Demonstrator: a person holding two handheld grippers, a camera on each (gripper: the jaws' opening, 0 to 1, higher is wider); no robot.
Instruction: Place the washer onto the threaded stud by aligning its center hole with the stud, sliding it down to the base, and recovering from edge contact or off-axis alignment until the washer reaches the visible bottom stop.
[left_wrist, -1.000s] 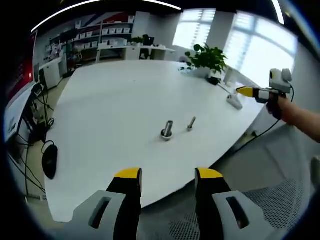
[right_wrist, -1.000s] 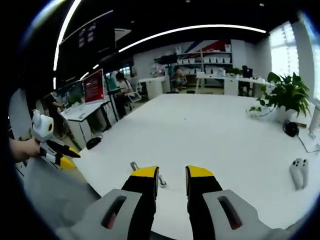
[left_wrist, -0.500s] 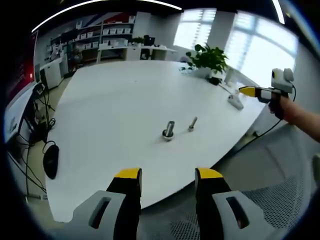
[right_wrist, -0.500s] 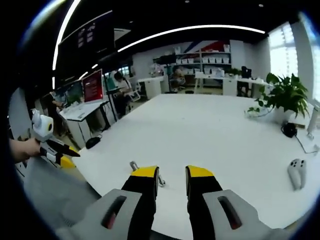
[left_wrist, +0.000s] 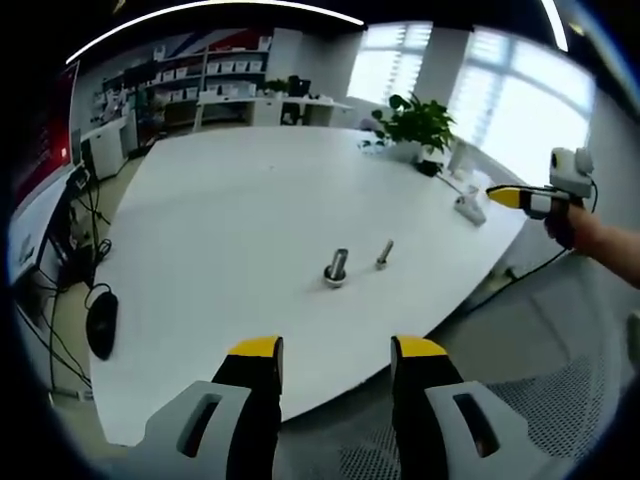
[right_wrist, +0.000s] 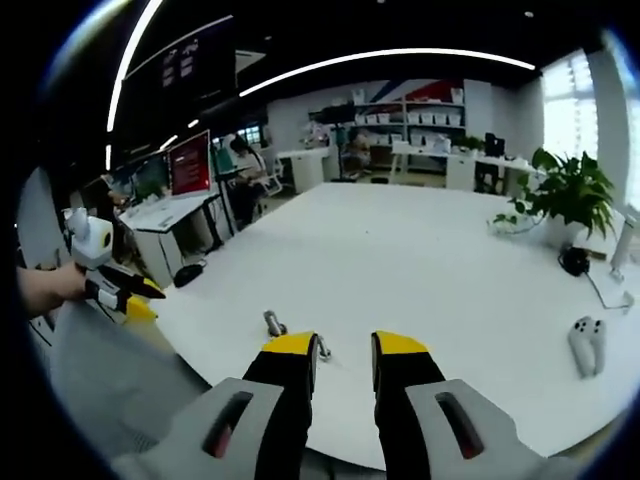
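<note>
A short metal threaded stud (left_wrist: 337, 266) stands upright on the white table (left_wrist: 230, 220), with a wider round ring at its foot. I cannot tell whether that ring is the washer or the base. A smaller bolt (left_wrist: 383, 253) stands just right of it. My left gripper (left_wrist: 336, 352) hovers off the near table edge, open and empty. My right gripper (left_wrist: 512, 197), held by a hand, hangs off the table's right side. In the right gripper view the stud (right_wrist: 273, 323) stands just beyond my right gripper (right_wrist: 345, 346), whose jaws are apart with nothing between them. The left gripper (right_wrist: 128, 292) shows at the left.
A potted plant (left_wrist: 415, 118) and a white game controller (right_wrist: 584, 343) with a cable sit near the far table end. A mesh chair (left_wrist: 560, 420) is below the table edge, and a computer mouse (left_wrist: 100, 320) hangs at the left. Desks, shelves and a person are in the background.
Both views have shifted slightly with the hands. In the left gripper view the right gripper has drifted a little right and down. The stud and bolt stay where they were.
</note>
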